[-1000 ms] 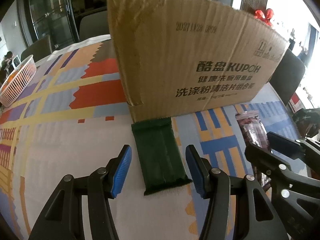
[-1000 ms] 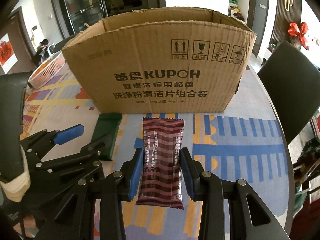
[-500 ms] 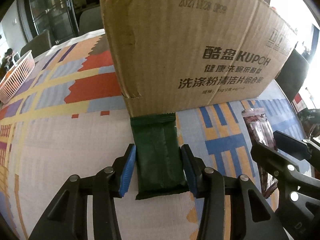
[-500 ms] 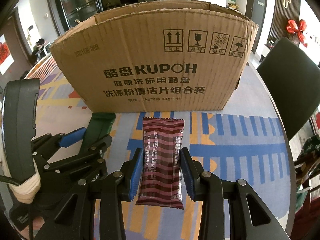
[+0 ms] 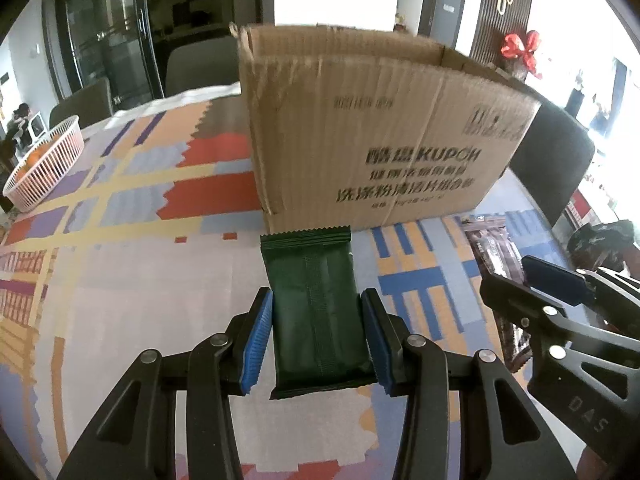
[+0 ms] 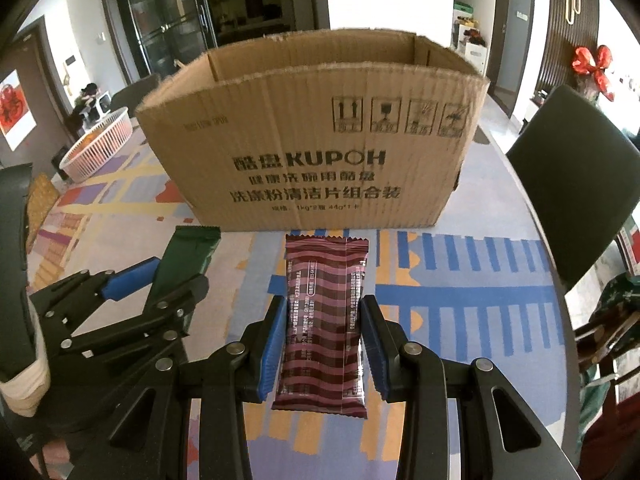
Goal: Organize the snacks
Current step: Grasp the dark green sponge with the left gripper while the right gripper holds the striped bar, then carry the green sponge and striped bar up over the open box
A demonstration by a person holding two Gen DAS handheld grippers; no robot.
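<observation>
My left gripper (image 5: pixel 318 340) is shut on a dark green snack packet (image 5: pixel 316 304) and holds it above the patterned tablecloth, in front of the open cardboard box (image 5: pixel 372 132). My right gripper (image 6: pixel 324 344) is shut on a maroon striped snack packet (image 6: pixel 324 320), also raised in front of the box (image 6: pixel 312 136). In the right wrist view the left gripper (image 6: pixel 120 304) with the green packet (image 6: pixel 188 252) sits at the left. In the left wrist view the right gripper (image 5: pixel 560 308) with the maroon packet (image 5: pixel 496 248) sits at the right.
A white basket (image 5: pixel 44 160) with orange items stands at the table's far left, also in the right wrist view (image 6: pixel 100 144). A dark chair (image 6: pixel 576 184) stands right of the table. The tablecloth (image 5: pixel 120 260) spreads in front of and left of the box.
My left gripper closed on the green packet and lifted it off the table. My right gripper, still shut on the maroon packet, rose too, so the box's open top now shows.
</observation>
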